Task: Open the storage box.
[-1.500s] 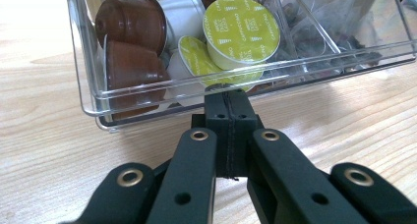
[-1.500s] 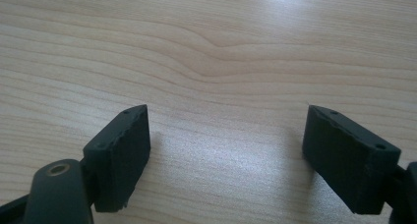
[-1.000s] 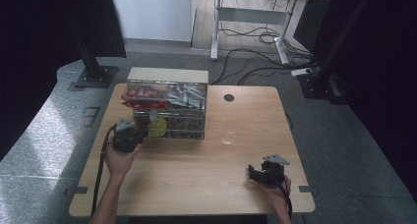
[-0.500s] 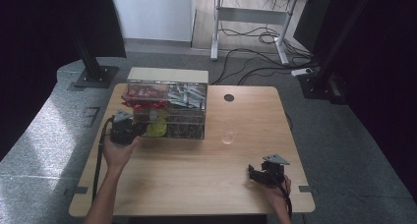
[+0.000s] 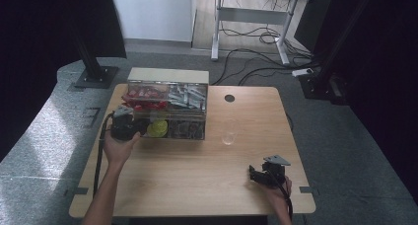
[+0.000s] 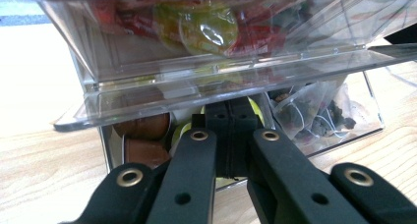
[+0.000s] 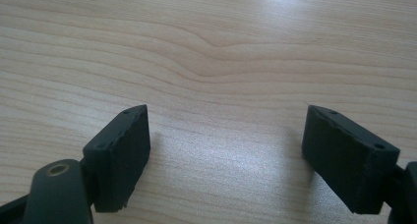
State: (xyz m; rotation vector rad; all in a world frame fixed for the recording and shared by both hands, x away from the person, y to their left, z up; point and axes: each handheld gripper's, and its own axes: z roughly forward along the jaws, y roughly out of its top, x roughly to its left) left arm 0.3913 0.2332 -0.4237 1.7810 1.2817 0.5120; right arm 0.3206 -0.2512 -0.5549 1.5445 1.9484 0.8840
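A clear plastic organiser box (image 5: 167, 111) stands on the far left part of the wooden table (image 5: 197, 175). It holds red packets, silver sachets, a yellow-green capsule (image 5: 157, 129) and dark tea bags. My left gripper (image 5: 139, 129) is shut at the box's front left. In the left gripper view its jaws (image 6: 228, 111) are pressed together, tips under a raised clear flap (image 6: 196, 94). Brown capsules (image 6: 145, 130) and tea bags (image 6: 314, 111) lie behind the flap. My right gripper (image 5: 252, 174) rests near the front right edge, open (image 7: 226, 150) over bare wood, with nothing between its jaws.
A small clear glass (image 5: 228, 133) stands to the right of the box. A round cable hole (image 5: 229, 97) sits in the table's far edge. Beyond the table are a desk frame (image 5: 256, 18), floor cables (image 5: 256, 52) and black stand bases (image 5: 96, 77).
My left hand and gripper have shifted slightly up and toward the box's front left corner. The right gripper has stayed in place.
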